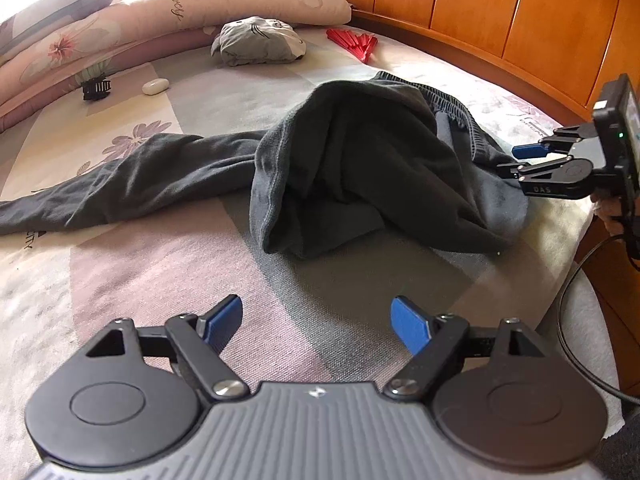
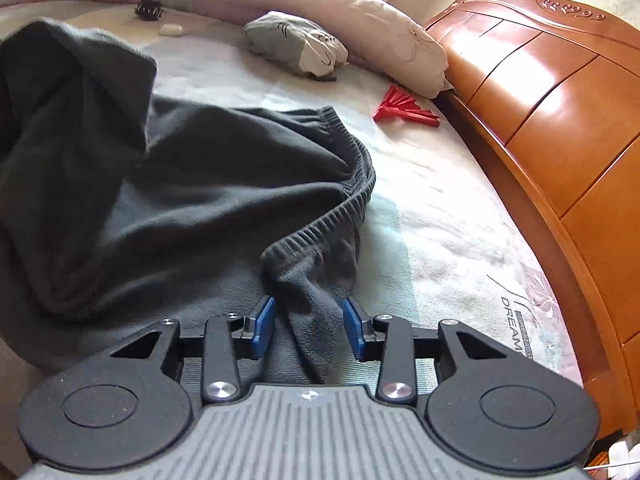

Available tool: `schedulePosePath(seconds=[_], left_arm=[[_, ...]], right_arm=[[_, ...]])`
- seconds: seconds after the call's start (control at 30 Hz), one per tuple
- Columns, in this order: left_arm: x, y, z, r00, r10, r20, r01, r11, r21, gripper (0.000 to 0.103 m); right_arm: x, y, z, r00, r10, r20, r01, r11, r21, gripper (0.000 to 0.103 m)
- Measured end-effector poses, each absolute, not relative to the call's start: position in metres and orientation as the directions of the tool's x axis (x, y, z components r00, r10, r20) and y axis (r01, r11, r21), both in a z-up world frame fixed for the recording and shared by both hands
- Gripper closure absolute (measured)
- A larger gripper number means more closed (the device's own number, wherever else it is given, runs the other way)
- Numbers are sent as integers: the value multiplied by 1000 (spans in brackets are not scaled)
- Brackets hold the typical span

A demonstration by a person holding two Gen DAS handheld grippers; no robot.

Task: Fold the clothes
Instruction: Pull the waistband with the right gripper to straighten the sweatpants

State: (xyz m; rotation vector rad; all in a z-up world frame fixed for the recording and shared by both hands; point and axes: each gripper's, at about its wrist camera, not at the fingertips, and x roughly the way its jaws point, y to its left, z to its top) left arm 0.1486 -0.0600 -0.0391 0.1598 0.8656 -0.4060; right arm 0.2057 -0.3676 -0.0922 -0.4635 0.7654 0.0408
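Observation:
Dark grey trousers (image 1: 360,152) lie crumpled on the bed, one leg stretched out to the left and the other folded over in a heap. Their ribbed waistband (image 2: 340,216) curls toward the right wrist camera. My right gripper (image 2: 309,320) stands partly open at the waist end, with a ridge of the grey fabric between its blue pads (image 2: 264,324) and a gap on each side. The left wrist view shows this right gripper (image 1: 508,160) at the right edge of the trousers. My left gripper (image 1: 316,320) is wide open above the bare sheet, short of the heap, holding nothing.
A folded grey garment (image 1: 256,42), a red fan (image 1: 352,42), a white case (image 1: 155,87) and a black hair clip (image 1: 95,87) lie farther back. A floral quilt (image 1: 120,28) lines the far side. The wooden headboard (image 1: 520,20) borders the right, and a black cable (image 1: 568,320) hangs there.

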Motion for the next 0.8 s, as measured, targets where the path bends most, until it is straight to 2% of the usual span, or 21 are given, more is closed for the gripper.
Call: schedulePosePath(seconds=[0.03,0.07,0.1,0.37,0.5,0.67,0.7,0.8], left_arm=[[149,-59,-40,577,-277,-768,406,914,-25,21],[150,-58,-40,576,-273,-770,402,915,-23,21],[151,-58,-40,575,-269,-772,400,916,-22,21],[152,-64,-43,566,-271,-778,413,911,-17,21],[151,-66,-44,560,-283,-779,422,906,-25,21],[151,-66,-45,555,-287,-781,426,904,-29,21],[151,-66,-45,556,-288,-780,426,904,-30,21],[151,-62,-43,561,-284,-778,418,908,-29,21]], right_arm=[[207,-369,-94,730,-131,-671,-197,900,-390,63],[208,-372,-93,731,-130,-670,-184,908,-377,70],[210,-375,-91,726,-132,-675,-166,919,-358,97],[180,-421,-44,735,-42,-676,-49,992,-115,98],[160,-452,-42,698,12,-716,9,1000,26,98],[152,-466,-63,639,5,-769,92,992,83,94],[150,-465,-62,642,-3,-766,99,992,80,88],[142,-458,-49,682,-19,-731,102,992,69,83]])
